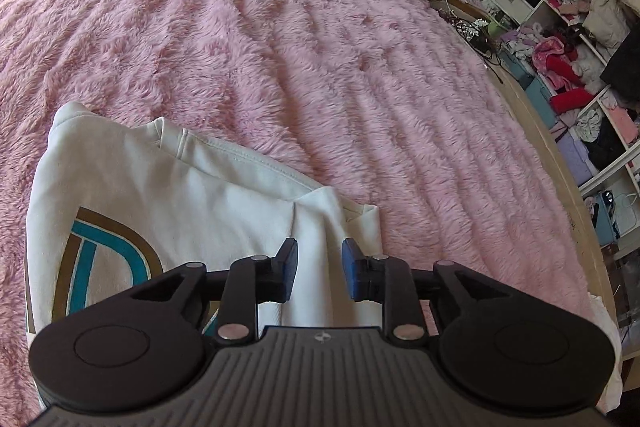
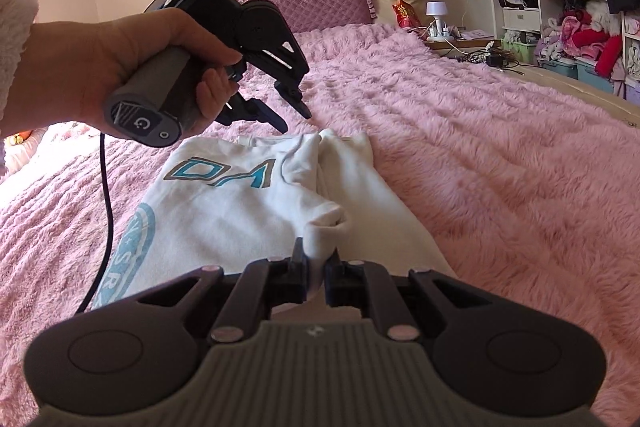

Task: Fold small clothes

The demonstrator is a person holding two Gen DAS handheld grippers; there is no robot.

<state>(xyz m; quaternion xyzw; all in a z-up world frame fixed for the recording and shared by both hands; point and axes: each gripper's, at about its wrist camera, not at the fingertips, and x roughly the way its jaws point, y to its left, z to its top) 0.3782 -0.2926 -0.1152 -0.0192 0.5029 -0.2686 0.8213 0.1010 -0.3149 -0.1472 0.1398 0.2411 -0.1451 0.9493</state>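
A white sweatshirt [image 2: 240, 211] with teal and brown print lies on the pink fluffy bedspread [image 2: 480, 167]. It also shows in the left wrist view [image 1: 180, 203]. My right gripper [image 2: 318, 267] is shut on a bunched fold of the sweatshirt near its lower edge and lifts it a little. My left gripper [image 1: 319, 269] is open and empty, hovering above the sweatshirt's upper part. It also shows in the right wrist view [image 2: 296, 121], held in a hand above the collar end.
The bedspread [image 1: 320, 47] stretches far and right. A purple headboard [image 2: 320, 3] stands at the back. A bedside shelf with a white lamp [image 2: 436, 13] and cables, and open shelves [image 2: 580, 7] stuffed with clothes, stand on the right. A black cable [image 2: 106, 207] hangs from the left gripper.
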